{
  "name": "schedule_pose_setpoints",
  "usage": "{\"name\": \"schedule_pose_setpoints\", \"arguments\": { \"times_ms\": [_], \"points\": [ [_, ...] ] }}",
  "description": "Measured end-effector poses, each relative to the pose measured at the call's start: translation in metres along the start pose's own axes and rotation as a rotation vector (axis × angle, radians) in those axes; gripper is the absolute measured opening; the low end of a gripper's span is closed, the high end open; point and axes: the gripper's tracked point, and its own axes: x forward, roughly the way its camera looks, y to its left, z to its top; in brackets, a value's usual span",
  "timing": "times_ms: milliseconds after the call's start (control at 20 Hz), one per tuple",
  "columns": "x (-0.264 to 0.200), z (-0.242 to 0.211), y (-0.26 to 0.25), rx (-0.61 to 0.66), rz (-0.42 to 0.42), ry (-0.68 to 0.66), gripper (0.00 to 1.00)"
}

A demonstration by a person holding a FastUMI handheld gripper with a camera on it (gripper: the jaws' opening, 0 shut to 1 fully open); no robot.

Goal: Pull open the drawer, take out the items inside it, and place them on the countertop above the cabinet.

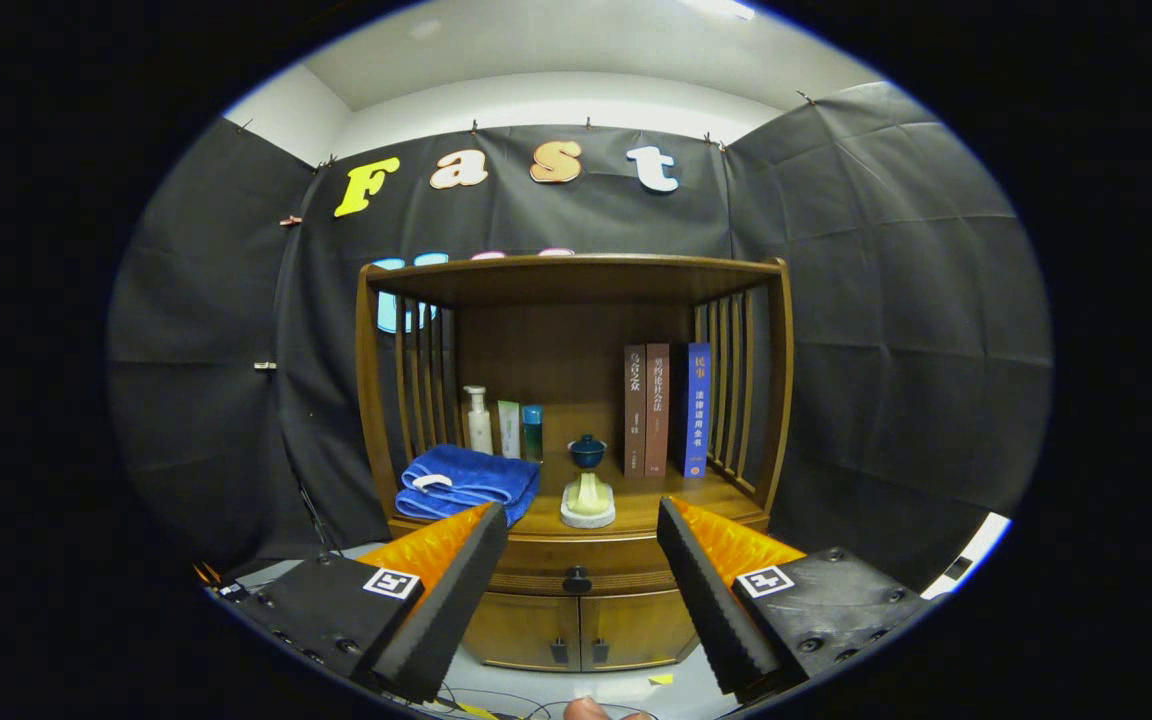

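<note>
A wooden cabinet [576, 300] stands ahead of me against the booth wall. Its drawer [536, 578] is shut, with a dark round knob [577, 579] showing between my fingers. My gripper [582, 525] is open, held some way back from the drawer front, with nothing between its fingers. The countertop [651, 505] above the drawer carries a folded blue towel [466, 482] on the left and a pale stand with a blue lidded cup [588, 480] in the middle. What the drawer holds is hidden.
Three bottles [503, 425] stand behind the towel. Three upright books [666, 410] lean at the right of the countertop. Two small doors [581, 630] sit below the drawer. Slatted side walls and a top shelf enclose the countertop. A fingertip [591, 710] shows below the gripper.
</note>
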Motion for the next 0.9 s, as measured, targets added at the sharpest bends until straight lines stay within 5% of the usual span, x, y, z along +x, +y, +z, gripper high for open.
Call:
{"name": "schedule_pose_setpoints", "arguments": {
  "times_ms": [900],
  "points": [
    [-0.007,0.023,-0.009,0.022,-0.002,0.001,0.99]
  ]
}}
